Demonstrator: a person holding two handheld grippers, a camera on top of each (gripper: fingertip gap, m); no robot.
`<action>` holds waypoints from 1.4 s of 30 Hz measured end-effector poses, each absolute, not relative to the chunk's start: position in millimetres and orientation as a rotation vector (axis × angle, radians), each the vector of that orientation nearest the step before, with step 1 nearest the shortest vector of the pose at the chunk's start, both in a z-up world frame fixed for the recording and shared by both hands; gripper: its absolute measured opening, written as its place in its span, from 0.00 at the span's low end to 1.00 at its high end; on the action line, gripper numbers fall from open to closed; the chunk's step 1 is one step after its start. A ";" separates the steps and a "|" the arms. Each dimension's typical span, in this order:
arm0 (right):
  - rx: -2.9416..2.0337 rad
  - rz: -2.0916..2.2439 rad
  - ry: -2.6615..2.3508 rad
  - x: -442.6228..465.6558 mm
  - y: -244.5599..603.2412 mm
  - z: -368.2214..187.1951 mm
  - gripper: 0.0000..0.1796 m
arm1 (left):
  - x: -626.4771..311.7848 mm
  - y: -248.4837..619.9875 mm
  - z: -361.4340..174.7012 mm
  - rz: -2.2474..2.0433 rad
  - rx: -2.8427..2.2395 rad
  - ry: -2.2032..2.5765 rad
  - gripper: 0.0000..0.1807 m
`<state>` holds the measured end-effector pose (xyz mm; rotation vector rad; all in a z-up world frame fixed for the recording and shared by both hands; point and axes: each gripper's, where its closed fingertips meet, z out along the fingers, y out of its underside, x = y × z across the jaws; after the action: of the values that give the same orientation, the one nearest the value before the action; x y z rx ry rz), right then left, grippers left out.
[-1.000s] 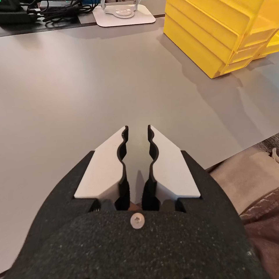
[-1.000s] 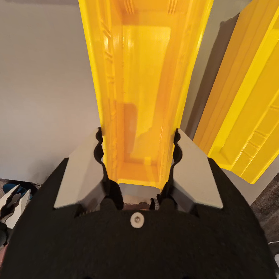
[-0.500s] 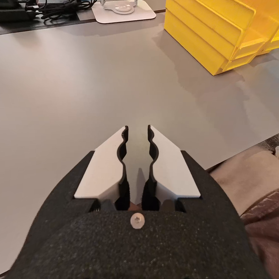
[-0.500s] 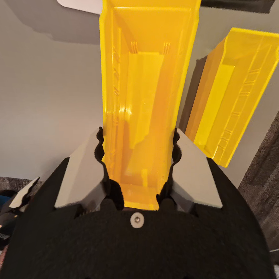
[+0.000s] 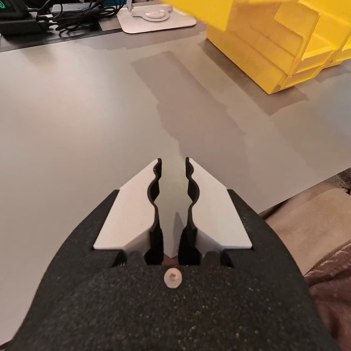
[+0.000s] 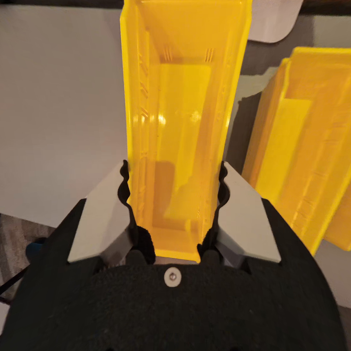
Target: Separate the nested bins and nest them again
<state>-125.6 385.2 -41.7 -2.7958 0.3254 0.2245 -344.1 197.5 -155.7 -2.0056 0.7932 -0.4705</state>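
My right gripper (image 6: pixel 173 165) is shut on the near end of a long yellow bin (image 6: pixel 182 95), one finger on each side wall, and holds it off the grey table (image 6: pixel 57 95). The bin's open top faces the camera and it is empty. A stack of nested yellow bins (image 6: pixel 303 142) stands to its right on the table. In the left wrist view the stack (image 5: pixel 266 53) is at the far right, and the held bin (image 5: pixel 205 11) shows blurred at the top edge. My left gripper (image 5: pixel 173 161) is narrowly open and empty, low over the table (image 5: pixel 76 114).
A white flat stand base (image 5: pixel 155 20) and black cables (image 5: pixel 66 17) lie at the table's far edge. The base also shows in the right wrist view (image 6: pixel 284 24). A person's leg (image 5: pixel 303 218) is by the table's near right edge. Carpet lies below.
My right gripper has carried the held bin up and away from the stack; it now enters the top of the left wrist view and casts a shadow on the table. My left gripper has barely moved.
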 end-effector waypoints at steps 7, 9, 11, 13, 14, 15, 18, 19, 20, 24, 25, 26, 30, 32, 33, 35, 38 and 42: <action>-2.772 0.176 0.339 -134.9 390.4 -124.0 0.54 | -348.8 200.5 -155.8 -0.482 -2.014 0.775 0.13; -2.781 0.155 0.324 -137.4 386.4 -140.2 0.54 | -348.7 201.9 -156.3 -0.489 -2.019 0.769 0.13; -2.788 0.123 0.297 -139.4 381.5 -155.9 0.56 | -348.1 203.0 -157.7 -0.486 -2.021 0.775 0.13; -2.752 0.075 0.305 -138.8 384.1 -156.4 0.59 | -346.9 203.6 -159.0 -0.483 -2.023 0.782 0.13; -2.750 0.068 0.313 -138.5 384.2 -157.0 0.61 | -346.1 203.3 -159.7 -0.484 -2.024 0.786 0.13; -2.748 0.065 0.317 -138.4 384.2 -157.5 0.64 | -345.5 202.7 -160.4 -0.485 -2.024 0.792 0.13; -2.688 0.169 0.264 -148.7 387.4 -146.7 0.70 | -345.2 200.8 -159.4 -0.487 -2.011 0.805 0.14; -2.630 0.220 0.233 -153.3 389.2 -135.6 0.72 | -345.1 200.2 -157.9 -0.492 -2.004 0.804 0.14; -2.542 0.248 0.193 -154.9 390.9 -119.2 0.71 | -344.0 199.3 -156.2 -0.504 -1.996 0.804 0.14; -2.125 0.243 -0.003 -148.7 351.3 -45.2 0.61 | -333.8 190.9 -152.3 -0.591 -1.990 0.809 0.16; -2.067 0.233 -0.033 -143.3 328.5 -38.6 0.60 | -330.0 188.3 -149.1 -0.626 -1.991 0.797 0.17; -2.026 0.227 -0.058 -136.8 303.5 -37.9 0.57 | -325.1 187.2 -144.3 -0.652 -1.985 0.789 0.18; -1.915 0.199 -0.017 -93.2 207.3 -64.0 0.47 | -285.1 200.3 -113.9 -0.711 -1.984 0.762 0.24; -1.845 0.186 0.056 -70.3 169.7 -78.0 0.45 | -248.2 216.3 -97.1 -0.691 -2.005 0.799 0.31; -1.828 0.179 0.090 -61.4 154.5 -85.5 0.44 | -226.2 226.1 -89.8 -0.664 -2.024 0.830 0.34; -1.852 0.169 0.114 -49.3 132.1 -98.5 0.44 | -176.4 246.9 -76.6 -0.632 -2.053 0.901 0.37; -1.842 0.122 0.111 -29.5 121.1 -93.2 0.44 | -98.5 278.1 -70.3 -0.631 -2.203 0.959 0.42; -1.856 0.124 0.110 -14.6 124.5 -98.3 0.44 | -15.3 307.6 -81.8 -0.542 -2.509 1.010 0.62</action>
<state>-14.6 124.5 -98.3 -1.8558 0.1097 0.1243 -15.3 307.6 -81.8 -2.5085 1.0097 -0.5416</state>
